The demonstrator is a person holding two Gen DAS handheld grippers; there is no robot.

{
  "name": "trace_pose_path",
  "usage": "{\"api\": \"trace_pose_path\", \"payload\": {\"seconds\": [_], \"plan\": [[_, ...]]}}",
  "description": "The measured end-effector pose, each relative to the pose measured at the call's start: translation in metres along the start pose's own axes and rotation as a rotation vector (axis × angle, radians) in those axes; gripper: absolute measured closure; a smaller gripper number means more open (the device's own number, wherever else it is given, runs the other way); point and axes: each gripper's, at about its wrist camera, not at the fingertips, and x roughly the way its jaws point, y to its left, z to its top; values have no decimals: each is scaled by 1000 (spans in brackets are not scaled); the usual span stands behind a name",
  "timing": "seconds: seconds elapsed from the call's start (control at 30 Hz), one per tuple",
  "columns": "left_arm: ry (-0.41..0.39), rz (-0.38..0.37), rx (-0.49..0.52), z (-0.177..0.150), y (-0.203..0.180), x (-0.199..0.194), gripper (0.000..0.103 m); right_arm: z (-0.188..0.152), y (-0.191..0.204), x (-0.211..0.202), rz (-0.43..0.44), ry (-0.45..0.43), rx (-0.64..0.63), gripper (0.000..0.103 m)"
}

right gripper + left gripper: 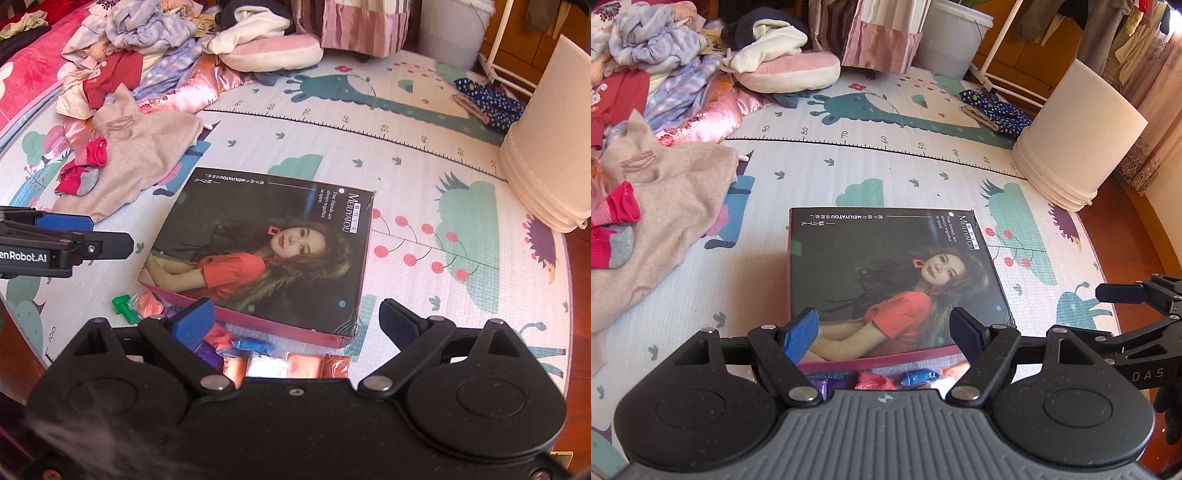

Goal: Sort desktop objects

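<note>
At 9 o'clock in the left wrist view a beige garment lies crumpled on the play mat, with red and grey socks on its near edge. More clothes are heaped at 10 o'clock, beside a pink cushion. In the middle of the mat lies a flat box with a printed portrait on its lid. The left gripper hangs over the box's near edge, fingers spread wide and holding nothing. Below them, against the box's near side, sit small bagged clay pieces in red, blue and purple. At 2 o'clock stands a white bucket, with a blue dotted cloth just beside it.

In the right wrist view the left gripper reaches in at 9 o'clock. A green toy screw lies near the box's left near corner at 8 o'clock. The right gripper hovers above the bagged clay pieces, which lie in a row along the box's near edge; its fingers are also wide apart and empty. The white bucket stands at 2 o'clock.
</note>
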Motion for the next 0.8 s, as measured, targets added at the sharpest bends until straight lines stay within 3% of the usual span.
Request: {"api": "trace_pose_path", "payload": {"seconds": [0.23, 0.37, 0.47, 0.57, 0.8], "plan": [[-45, 125, 41, -23, -14, -46, 25, -18, 13, -47, -25, -68, 14, 6], [-77, 148, 48, -39, -20, -74, 24, -29, 17, -69, -64, -101, 35, 6], [-85, 126, 49, -54, -25, -91, 17, -41, 32, -85, -95, -125, 51, 6], [-81, 108, 57, -68, -31, -101, 17, -53, 34, -95, -91, -128, 87, 6], [-82, 158, 97, -103, -49, -118, 17, -85, 40, -109, -82, -95, 170, 6]]}}
